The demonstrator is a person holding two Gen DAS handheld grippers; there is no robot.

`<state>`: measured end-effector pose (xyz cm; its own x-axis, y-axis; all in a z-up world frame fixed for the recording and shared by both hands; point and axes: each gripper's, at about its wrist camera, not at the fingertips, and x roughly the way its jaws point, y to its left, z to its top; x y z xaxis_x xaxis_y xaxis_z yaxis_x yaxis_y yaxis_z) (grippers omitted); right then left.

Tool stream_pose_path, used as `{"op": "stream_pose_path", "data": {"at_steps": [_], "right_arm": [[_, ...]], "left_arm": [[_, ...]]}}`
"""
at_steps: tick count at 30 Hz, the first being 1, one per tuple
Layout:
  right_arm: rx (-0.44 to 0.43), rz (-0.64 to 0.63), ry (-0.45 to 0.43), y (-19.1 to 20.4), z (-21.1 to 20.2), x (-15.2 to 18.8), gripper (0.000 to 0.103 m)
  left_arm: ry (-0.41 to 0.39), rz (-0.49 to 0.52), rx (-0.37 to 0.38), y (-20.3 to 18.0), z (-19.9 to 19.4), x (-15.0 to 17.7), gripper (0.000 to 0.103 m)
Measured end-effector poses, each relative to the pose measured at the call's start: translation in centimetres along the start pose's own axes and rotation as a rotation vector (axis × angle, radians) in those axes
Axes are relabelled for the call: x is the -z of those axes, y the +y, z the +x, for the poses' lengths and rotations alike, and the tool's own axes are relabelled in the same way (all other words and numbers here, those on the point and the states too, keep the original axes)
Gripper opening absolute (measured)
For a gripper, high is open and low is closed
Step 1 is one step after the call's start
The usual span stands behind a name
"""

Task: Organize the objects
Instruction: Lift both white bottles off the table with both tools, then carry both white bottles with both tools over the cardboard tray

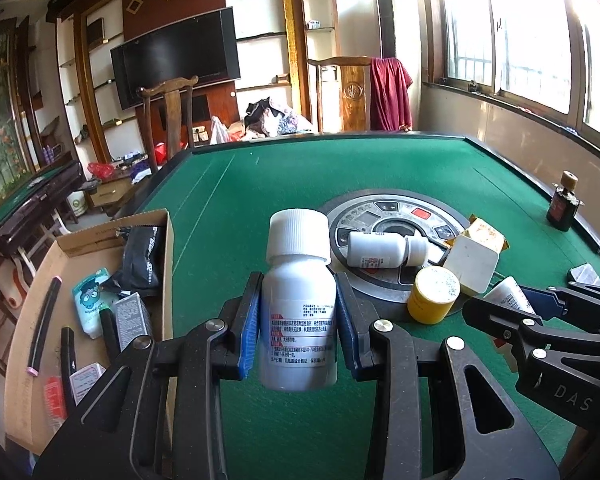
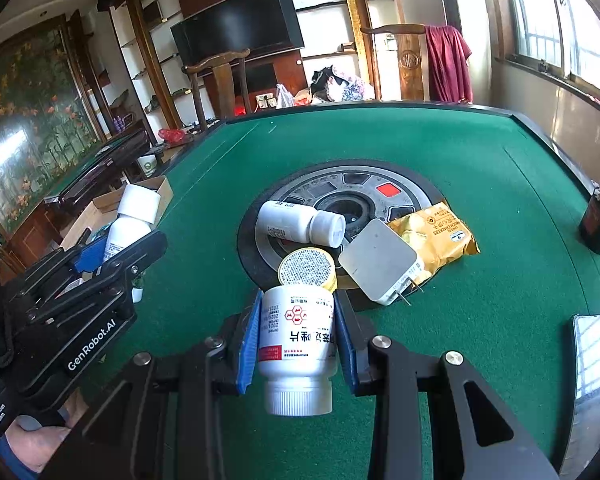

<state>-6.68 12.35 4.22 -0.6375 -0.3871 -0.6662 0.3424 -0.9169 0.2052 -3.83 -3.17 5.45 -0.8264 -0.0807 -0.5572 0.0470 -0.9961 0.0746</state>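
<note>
Green felt (image 1: pixel 260 200) — left bottle (image 1: pixel 298 312) upright, cap-up

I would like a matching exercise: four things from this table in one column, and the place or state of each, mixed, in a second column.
1. left gripper
2. right gripper
3. small white bottle
4. dark bottle

a. lying on the round centre panel
b. holds a bottle, cap up
c. standing near the table edge
d. holds a bottle, cap down

Pairs: 1-b, 2-d, 3-a, 4-c
</note>
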Motion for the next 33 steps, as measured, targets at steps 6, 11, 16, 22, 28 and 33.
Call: {"op": "stream_pose_path", "data": {"at_steps": [6,11,16,22,28,33], "right_arm": [[0.004,-0.007,-0.007,0.1,-0.2,-0.2,0.034],[0.019,-0.017,-0.015,0.6,-0.2,-0.4,0.034],[0.020,-0.032,-0.027,1.3,-0.3,-0.5,0.034],[-0.009,-0.067,-0.024,3.9,0.1,-0.4,0.034],[-0.071,-0.098,-0.007,7.4,1.1,-1.1,0.034],[-0.138,-0.113,0.019,10.9,2.2,-3.4,0.034]], "left_arm": [[-0.018,-0.010,-0.008,0.2,-0.5,-0.1,0.034],[-0.034,-0.026,-0.003,0.7,-1.2,-0.2,0.034],[-0.051,-0.067,0.003,2.5,-2.0,-0.5,0.034],[-0.039,-0.151,-0.018,5.9,-2.3,-0.7,0.034],[-0.021,-0.259,-0.038,10.8,-2.7,-0.4,0.034],[-0.003,-0.350,-0.077,15.5,-2.8,0.1,0.034]]}}
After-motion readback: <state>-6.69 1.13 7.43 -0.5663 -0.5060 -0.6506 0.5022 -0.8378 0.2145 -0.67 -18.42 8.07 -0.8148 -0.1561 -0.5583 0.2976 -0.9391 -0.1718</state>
